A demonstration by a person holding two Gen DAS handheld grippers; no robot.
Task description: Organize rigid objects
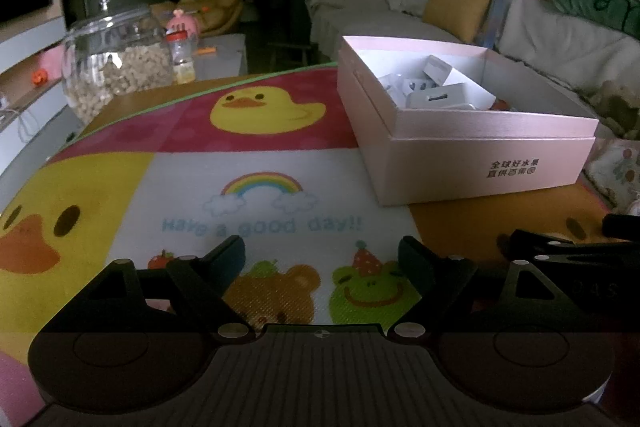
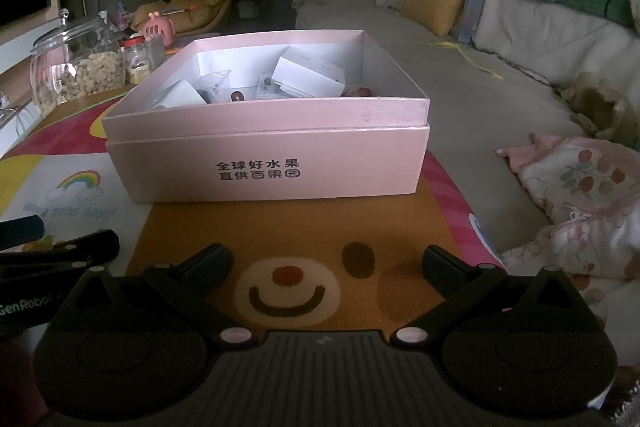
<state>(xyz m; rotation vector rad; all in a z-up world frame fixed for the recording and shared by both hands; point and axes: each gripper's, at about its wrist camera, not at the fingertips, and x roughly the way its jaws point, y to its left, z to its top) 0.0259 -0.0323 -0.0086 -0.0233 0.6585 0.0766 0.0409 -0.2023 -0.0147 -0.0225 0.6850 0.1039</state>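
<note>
Both the left gripper [image 1: 322, 253] and right gripper [image 2: 328, 261] hover low over the cartoon play mat [image 1: 256, 187], jaws spread wide and empty. The pink cardboard box [image 2: 276, 163] sits ahead, its printed long side facing the right gripper, long axis crosswise; small white boxes [image 2: 308, 75] lie jumbled inside. The next pick is best made by reaching in from above, clearing the near rim.

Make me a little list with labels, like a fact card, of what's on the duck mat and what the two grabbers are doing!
Box: open pink cardboard box with black printed characters, on the mat
Inside box: small white cartons and other small items, jumbled
Mat: colourful cartoon mat with ducks, rainbow, bear
Jar: large clear glass jar of pale nuggets, past the mat's far left edge
Left gripper: open, holding nothing
Right gripper: open, holding nothing, facing the box
</note>
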